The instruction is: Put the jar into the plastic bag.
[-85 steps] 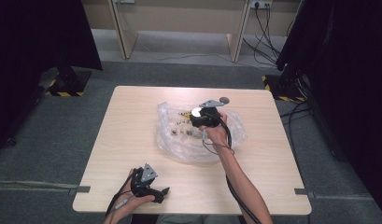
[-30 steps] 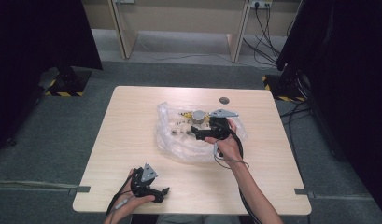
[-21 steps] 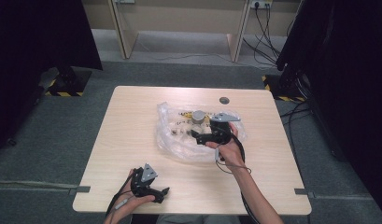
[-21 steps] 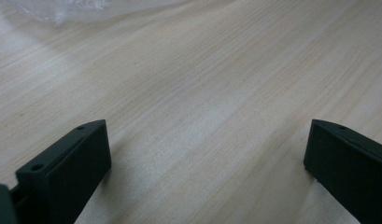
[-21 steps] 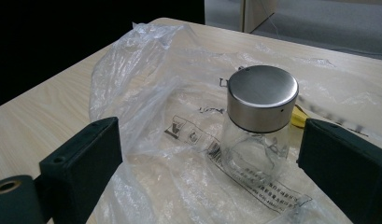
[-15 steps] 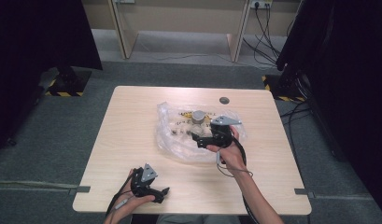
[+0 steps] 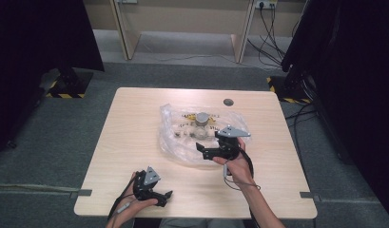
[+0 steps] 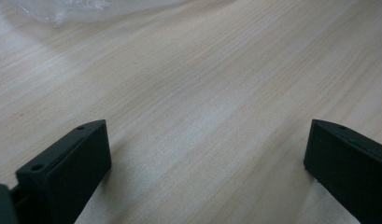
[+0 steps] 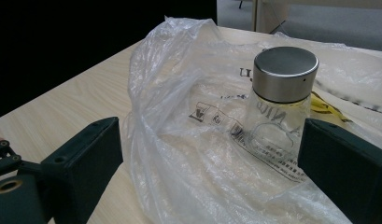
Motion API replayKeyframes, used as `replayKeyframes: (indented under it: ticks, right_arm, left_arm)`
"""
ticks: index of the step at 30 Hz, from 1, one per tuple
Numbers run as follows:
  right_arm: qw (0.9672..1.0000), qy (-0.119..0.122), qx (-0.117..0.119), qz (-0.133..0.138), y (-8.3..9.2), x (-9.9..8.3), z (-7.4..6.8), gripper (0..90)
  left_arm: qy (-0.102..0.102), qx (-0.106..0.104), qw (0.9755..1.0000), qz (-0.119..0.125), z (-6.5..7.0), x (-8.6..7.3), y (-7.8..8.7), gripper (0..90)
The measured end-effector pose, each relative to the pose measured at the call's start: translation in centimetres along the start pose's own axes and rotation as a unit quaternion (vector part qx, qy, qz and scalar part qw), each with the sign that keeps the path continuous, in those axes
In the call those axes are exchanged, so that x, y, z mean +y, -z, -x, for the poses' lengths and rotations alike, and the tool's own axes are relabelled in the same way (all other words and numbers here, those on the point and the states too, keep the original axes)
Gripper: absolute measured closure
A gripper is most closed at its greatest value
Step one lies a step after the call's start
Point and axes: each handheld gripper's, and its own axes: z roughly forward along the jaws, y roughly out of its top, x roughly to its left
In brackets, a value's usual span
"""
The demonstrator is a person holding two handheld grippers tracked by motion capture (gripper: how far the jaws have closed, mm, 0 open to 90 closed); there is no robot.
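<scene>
A clear plastic bag point(image 7: 182, 142) lies crumpled at the table's middle. A glass jar point(image 7: 201, 118) with a silver lid stands upright on it. In the right gripper view the jar point(image 9: 278, 102) stands ahead, right of centre, behind a fold of the bag point(image 9: 179, 140). My right gripper point(image 7: 201, 150) hovers at the bag's near right side, pointing left; it point(image 9: 207, 163) is open wide and holds nothing. Near the front edge my left gripper point(image 7: 164, 197) rests low; it point(image 8: 207, 158) is open over bare wood, with the bag's edge point(image 8: 81, 7) far ahead.
The light wooden table point(image 7: 135, 123) has a small round dark disc point(image 7: 228, 101) near its far edge. Small pale bits point(image 7: 180, 134) lie on the bag left of the jar. Dark curtains flank both sides, and cables run on the floor at the back right.
My right gripper drew back from over the jar toward the person and now sits at the bag's near side, leaving the jar uncovered. The left gripper stayed where it was.
</scene>
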Motion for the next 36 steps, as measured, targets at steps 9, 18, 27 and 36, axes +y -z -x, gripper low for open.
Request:
replayKeyframes:
  ticks: [9,18,27,36]
  right_arm:
    - [0.9999,0.001,0.010,0.005,0.8,-1.4,-0.8,6.8]
    - [0.9996,0.008,0.024,-0.007,1.3,-2.7,-1.9,6.8]
    - [0.9990,0.018,0.036,-0.018,1.5,-3.7,-2.7,6.8]
    - [0.9981,0.020,0.052,-0.027,2.2,-4.7,-3.3,6.8]
  left_arm:
    - [0.000,0.000,1.0000,0.000,0.0,0.0,0.0,0.0]
    - [0.000,0.001,1.0000,0.000,0.0,0.0,0.0,0.0]
    - [0.000,0.000,1.0000,0.000,0.0,0.0,0.0,0.0]
    - [0.000,0.000,1.0000,0.000,0.0,0.0,0.0,0.0]
